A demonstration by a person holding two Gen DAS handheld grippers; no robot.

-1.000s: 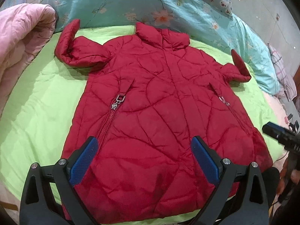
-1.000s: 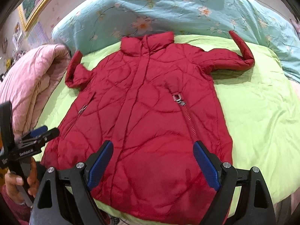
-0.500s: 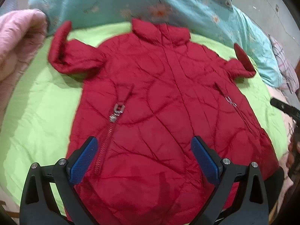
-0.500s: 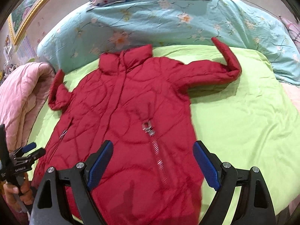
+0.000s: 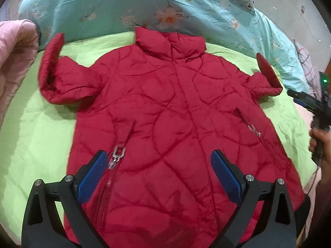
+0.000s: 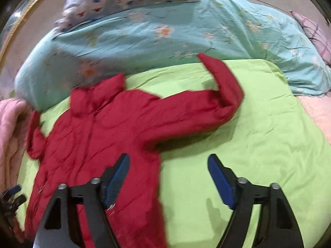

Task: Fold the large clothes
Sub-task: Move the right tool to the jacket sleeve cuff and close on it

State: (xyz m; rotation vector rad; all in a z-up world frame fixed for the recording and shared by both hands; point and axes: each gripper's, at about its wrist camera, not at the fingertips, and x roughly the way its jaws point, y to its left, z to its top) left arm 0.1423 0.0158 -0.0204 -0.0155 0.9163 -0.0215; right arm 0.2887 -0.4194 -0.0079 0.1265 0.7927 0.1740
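A red quilted coat [image 5: 165, 107] lies flat, front up, on a green blanket [image 5: 31, 140], collar toward the pillows and both sleeves bent upward. My left gripper [image 5: 159, 165] hovers open over the coat's lower body, its left pad beside a pocket zipper pull [image 5: 118, 155]. In the right wrist view the coat [image 6: 99, 136] fills the left half, its long sleeve [image 6: 206, 103] reaching right. My right gripper [image 6: 168, 165] hangs above the coat's right edge and the green blanket [image 6: 258, 144]. Its jaws are closing with nothing pressed between them.
A turquoise floral duvet [image 5: 144, 6] and a patterned pillow [image 6: 124, 2] lie behind the coat. A pink quilt [image 5: 14, 47] is bunched at the left. The other gripper, held by a hand [image 5: 318, 136], shows at the left wrist view's right edge.
Both grippers moved over the coat toward its collar end; the right one swung right, off the coat's body to its right edge. The right jaws narrowed a little.
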